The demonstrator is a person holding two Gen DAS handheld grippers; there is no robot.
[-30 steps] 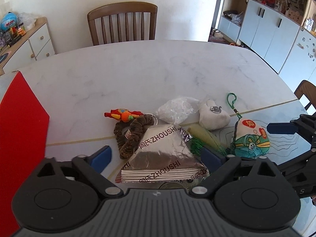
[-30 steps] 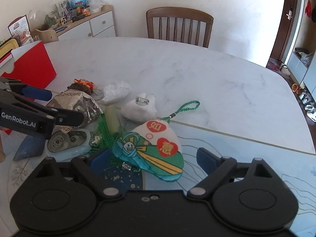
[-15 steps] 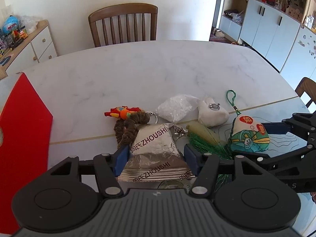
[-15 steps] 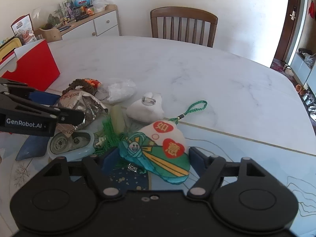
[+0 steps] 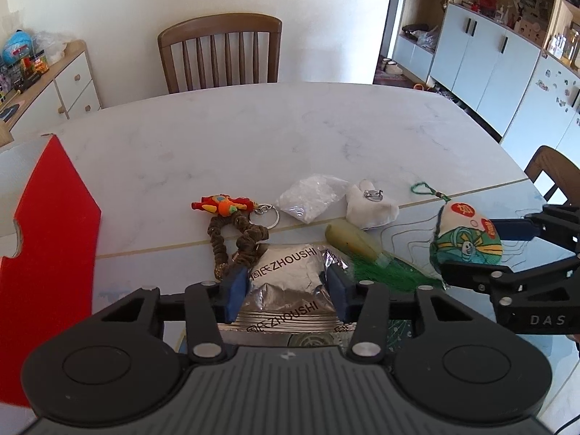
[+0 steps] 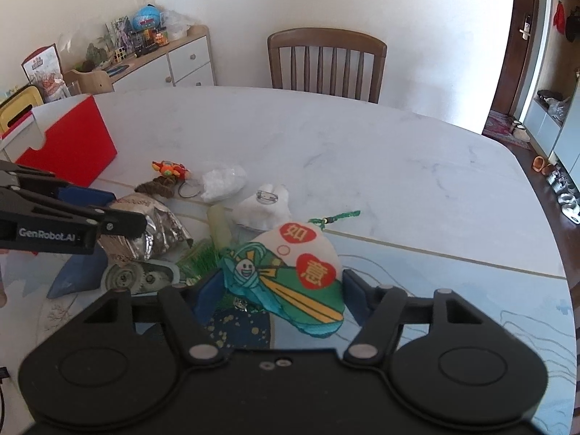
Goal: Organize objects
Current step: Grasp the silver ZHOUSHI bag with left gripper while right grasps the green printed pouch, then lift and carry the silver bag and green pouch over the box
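My left gripper is shut on a silver foil ZHOUSHI packet, lifted off the table; the packet also shows in the right wrist view. My right gripper is shut on a green and white zongzi-shaped plush with red hearts, lifted too; the plush also shows in the left wrist view. On the table lie a brown scrunchie, an orange toy keychain, a clear plastic bag, a white plush and a yellow-green tassel piece.
A red box stands at the table's left. A tape dispenser and a blue pouch lie under the left gripper. A wooden chair stands at the far edge. Cabinets line the room's sides.
Both grippers closed, the left on the foil packet and the right on the zongzi plush, and both objects have been lifted off the table.
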